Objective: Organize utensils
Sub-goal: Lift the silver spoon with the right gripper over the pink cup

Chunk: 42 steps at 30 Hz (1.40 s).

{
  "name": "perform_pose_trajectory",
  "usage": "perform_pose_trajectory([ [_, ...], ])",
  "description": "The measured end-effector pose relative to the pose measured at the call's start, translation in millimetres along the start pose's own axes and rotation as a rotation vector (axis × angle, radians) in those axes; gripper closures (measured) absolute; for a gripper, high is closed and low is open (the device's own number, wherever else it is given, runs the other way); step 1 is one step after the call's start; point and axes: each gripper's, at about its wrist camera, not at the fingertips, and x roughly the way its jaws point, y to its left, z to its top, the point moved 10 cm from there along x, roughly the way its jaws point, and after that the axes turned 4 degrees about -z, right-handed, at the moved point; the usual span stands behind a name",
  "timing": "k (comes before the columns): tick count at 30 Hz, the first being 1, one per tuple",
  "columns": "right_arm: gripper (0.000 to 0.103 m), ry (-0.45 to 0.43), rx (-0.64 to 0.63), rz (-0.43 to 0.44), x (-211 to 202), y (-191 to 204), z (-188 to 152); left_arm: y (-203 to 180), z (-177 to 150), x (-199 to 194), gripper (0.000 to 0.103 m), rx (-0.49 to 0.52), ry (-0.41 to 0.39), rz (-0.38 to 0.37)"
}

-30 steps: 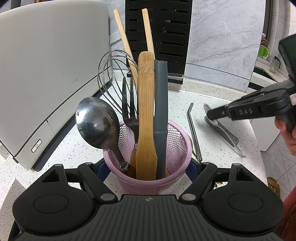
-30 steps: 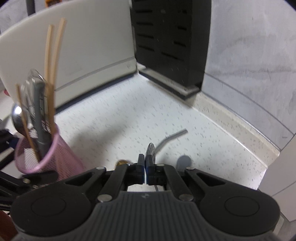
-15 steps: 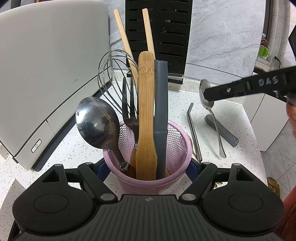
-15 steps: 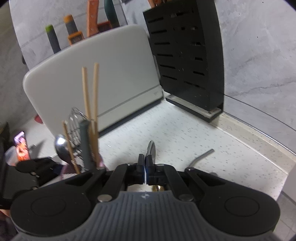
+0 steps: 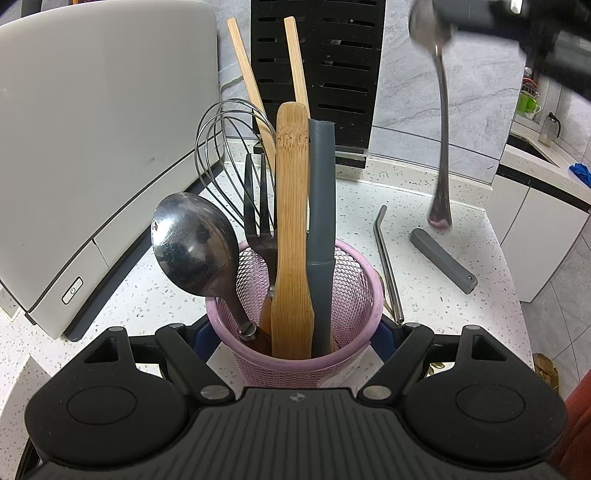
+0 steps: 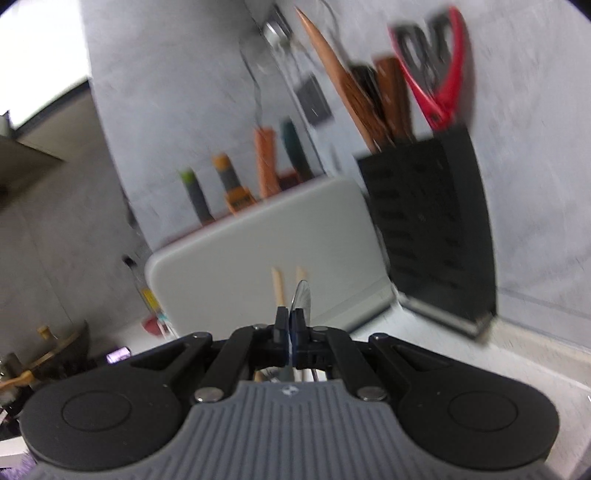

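A pink mesh cup (image 5: 354,273) stands on the speckled counter, and my left gripper (image 5: 295,343) is shut on its sides. In the cup are a big steel spoon (image 5: 192,243), a fork, a bamboo spatula (image 5: 291,221), a grey handle, a whisk and two chopsticks. High at the upper right of the left wrist view, my right gripper (image 5: 443,22) is shut on the bowl of a small steel spoon (image 5: 443,129), whose handle hangs down above the counter. In the blurred right wrist view the spoon's bowl (image 6: 301,299) sticks out past the shut right gripper (image 6: 290,325).
A bent metal straw (image 5: 388,266) and a grey bar (image 5: 441,260) lie on the counter right of the cup. A white appliance (image 5: 92,147) fills the left, a black knife block (image 5: 332,55) stands behind. The counter ends at the right.
The right gripper has lifted the small spoon off the counter and risen to the top of the left wrist view, tilting upward. The left gripper and cup stay put.
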Motion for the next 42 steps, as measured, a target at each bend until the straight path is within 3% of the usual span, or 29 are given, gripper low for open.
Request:
perform_pose_trajectory([
  [5,0.103,-0.124,-0.032,0.078,-8.6,29.6,13.4,-0.2,0.2,-0.2,0.010,0.000,0.000,-0.001],
  [9,0.103,-0.152,-0.035,0.112,-0.3,46.6,10.7,-0.4,-0.2,-0.4,0.010,0.001,0.000,-0.002],
  [16,0.103,-0.094,-0.059,0.132,31.4,57.2,-13.7,0.9,-1.5,-3.1,0.010,0.002,0.000,-0.013],
  [31,0.103,0.049,-0.144,0.189,47.6,50.1,-69.1,2.4,0.0,-4.9,0.010,-0.001,0.001,-0.012],
  [42,0.103,0.173,-0.180,0.158,53.1,36.4,-95.3,2.1,0.2,-5.2,0.010,0.001,0.001,-0.014],
])
